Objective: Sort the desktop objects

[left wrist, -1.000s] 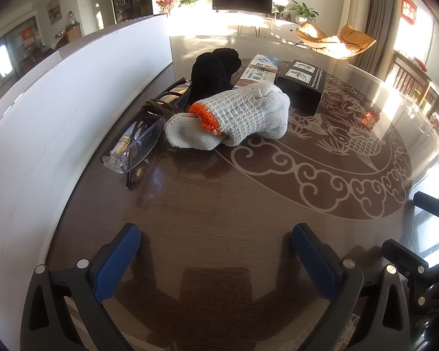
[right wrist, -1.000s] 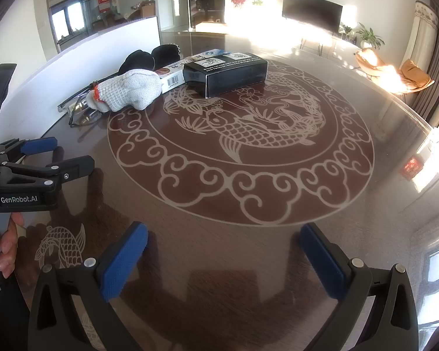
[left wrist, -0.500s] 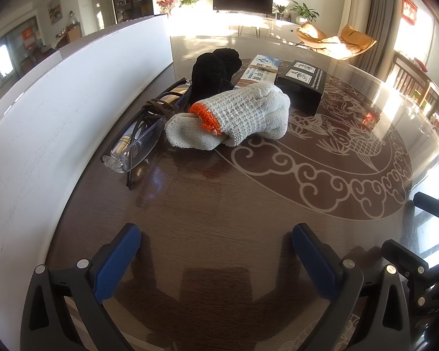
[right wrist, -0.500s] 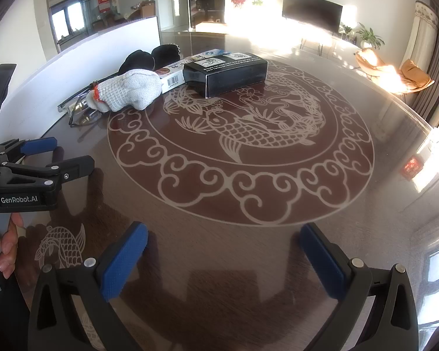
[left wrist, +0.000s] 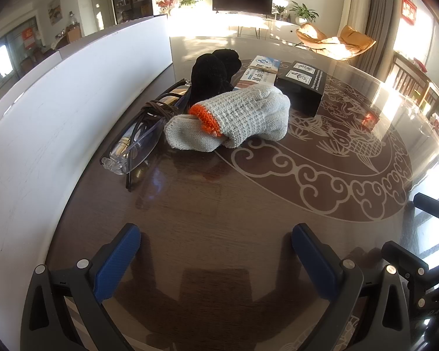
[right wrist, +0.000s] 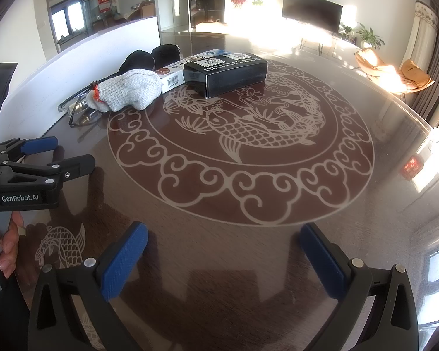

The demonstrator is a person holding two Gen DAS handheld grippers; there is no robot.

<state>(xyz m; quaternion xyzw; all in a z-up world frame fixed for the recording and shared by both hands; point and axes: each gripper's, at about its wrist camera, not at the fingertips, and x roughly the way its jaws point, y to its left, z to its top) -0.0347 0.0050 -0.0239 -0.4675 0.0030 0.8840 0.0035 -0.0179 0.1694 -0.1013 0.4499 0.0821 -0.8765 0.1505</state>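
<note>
no change vs 1s ago | left gripper [left wrist: 213, 251] & right gripper [right wrist: 224, 248] fingers wide apart, empty | white glove [left wrist: 234, 120] untouched, black box [right wrist: 225, 73] behind it | sorting not begun

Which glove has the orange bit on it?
The white knit glove, lying in front on the table. Its cuff has an orange edge. The black glove behind it is dark all over.

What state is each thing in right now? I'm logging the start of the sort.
Left gripper: open, empty, low over the table.
Right gripper: open, empty.
White glove: bunched, lying on the table, untouched.
Black glove: heaped behind the white glove.
Glasses: folded, lying by the white board.
Black box: closed, lying flat.
White box: closed, lying flat beside the black box.
</note>
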